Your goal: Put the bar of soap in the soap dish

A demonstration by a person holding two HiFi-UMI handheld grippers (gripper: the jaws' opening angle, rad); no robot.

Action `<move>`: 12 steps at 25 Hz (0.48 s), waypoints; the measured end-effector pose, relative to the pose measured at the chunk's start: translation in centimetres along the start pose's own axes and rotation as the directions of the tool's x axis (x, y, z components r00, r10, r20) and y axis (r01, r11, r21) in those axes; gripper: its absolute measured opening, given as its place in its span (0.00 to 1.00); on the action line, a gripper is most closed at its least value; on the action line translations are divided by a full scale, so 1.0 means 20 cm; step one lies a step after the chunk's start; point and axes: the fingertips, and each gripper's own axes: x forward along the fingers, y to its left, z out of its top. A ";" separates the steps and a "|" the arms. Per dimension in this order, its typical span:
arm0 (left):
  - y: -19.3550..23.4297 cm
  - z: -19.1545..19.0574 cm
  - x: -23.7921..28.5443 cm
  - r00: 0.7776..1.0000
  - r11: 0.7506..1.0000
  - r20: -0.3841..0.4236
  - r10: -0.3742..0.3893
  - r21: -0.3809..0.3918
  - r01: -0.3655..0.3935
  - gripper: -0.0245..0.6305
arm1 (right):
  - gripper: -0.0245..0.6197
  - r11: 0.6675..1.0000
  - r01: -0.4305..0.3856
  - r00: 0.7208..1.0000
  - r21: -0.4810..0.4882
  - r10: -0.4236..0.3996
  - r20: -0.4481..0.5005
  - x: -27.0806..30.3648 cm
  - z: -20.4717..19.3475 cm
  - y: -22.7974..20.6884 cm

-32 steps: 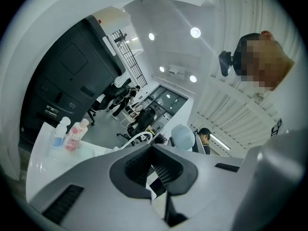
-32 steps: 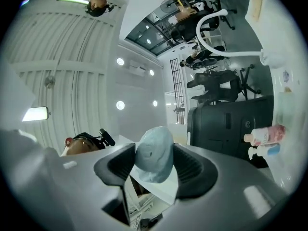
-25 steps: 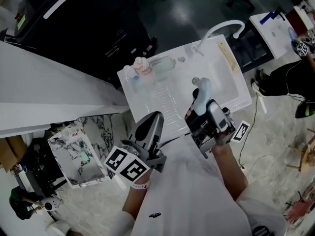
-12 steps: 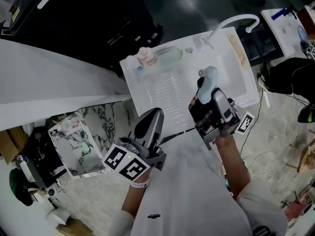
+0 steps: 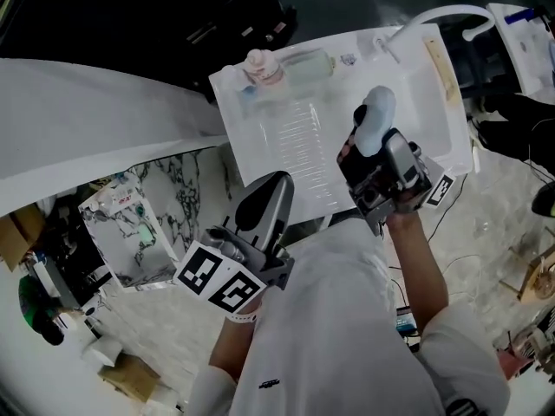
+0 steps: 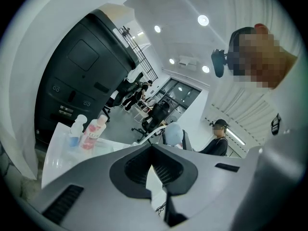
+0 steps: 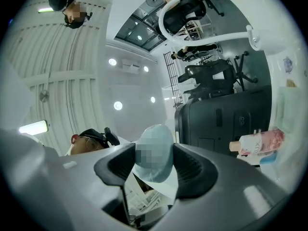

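My right gripper (image 5: 364,146) is shut on a pale blue bar of soap (image 5: 379,113), whose rounded end sticks out past the fingertips. It hangs over the left edge of the white sink basin (image 5: 429,111). In the right gripper view the soap (image 7: 154,153) fills the gap between the jaws of that gripper (image 7: 153,166). A pale green translucent dish (image 5: 308,61) lies at the sink unit's far edge, next to a pink bottle (image 5: 260,66). My left gripper (image 5: 276,185) is shut and empty, just short of the sink unit's near edge; its jaws (image 6: 153,158) meet with nothing between them.
A ribbed drainboard (image 5: 299,137) lies left of the basin, and a white faucet (image 5: 438,16) arches over the far corner. A small blue-tinted bottle (image 6: 77,129) stands by the pink one (image 6: 94,131). A marble-patterned box (image 5: 130,232) sits on the floor at left. A person in dark clothes (image 5: 520,120) is at right.
Both grippers have come down a little toward the sink unit. The right one still holds the soap, and the left one stays shut.
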 end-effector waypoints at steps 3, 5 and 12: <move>0.03 -0.02 0.02 1.000 1.000 -0.007 0.008 0.000 -0.008 0.04 | 0.44 1.000 -0.030 0.999 0.000 0.030 -0.020 0.00 0.03 -0.03; 0.04 -0.02 0.03 1.000 1.000 -0.009 0.015 -0.001 -0.015 0.04 | 0.44 0.999 -0.044 0.999 0.003 0.044 -0.030 0.00 0.04 -0.05; 0.05 -0.03 0.09 1.000 1.000 -0.009 0.017 0.025 -0.017 0.04 | 0.44 0.998 -0.058 0.997 0.011 0.058 -0.057 0.00 0.08 -0.13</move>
